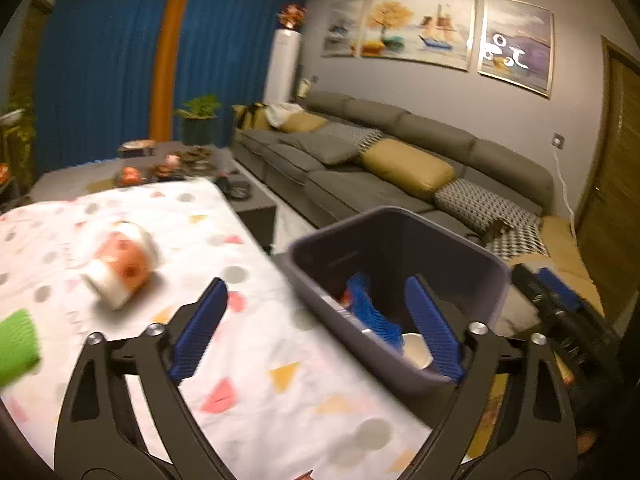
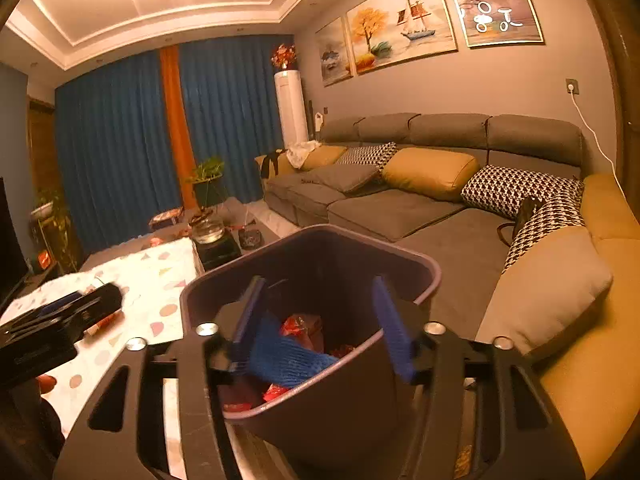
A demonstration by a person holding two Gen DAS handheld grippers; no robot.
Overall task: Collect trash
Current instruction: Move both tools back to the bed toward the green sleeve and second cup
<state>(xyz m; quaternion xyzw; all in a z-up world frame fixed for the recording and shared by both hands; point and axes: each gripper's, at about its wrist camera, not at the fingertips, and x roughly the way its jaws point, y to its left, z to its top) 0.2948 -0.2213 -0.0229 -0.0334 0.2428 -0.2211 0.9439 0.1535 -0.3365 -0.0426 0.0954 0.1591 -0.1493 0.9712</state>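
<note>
Both grippers' jaws gape released, the bin [image 2: 312, 292] at lower centre already holding a blue net and red wrappers, while an orange-white wrapper [image 1: 120, 264] and green scrap [image 1: 18, 340] at left remain on the worktop [image 1: 260, 360].

Ahead of me a long grey sectional sofa [image 2: 400, 208] carries mustard cushions [image 2: 430, 172] and houndstooth pillows [image 2: 516, 190]. Three framed paintings [image 2: 400, 20] hang above it. Blue curtains [image 2: 116, 140] with an orange strip [image 2: 176, 120] cover the far wall beside what looks like a white standing air conditioner [image 2: 291, 106].
</note>
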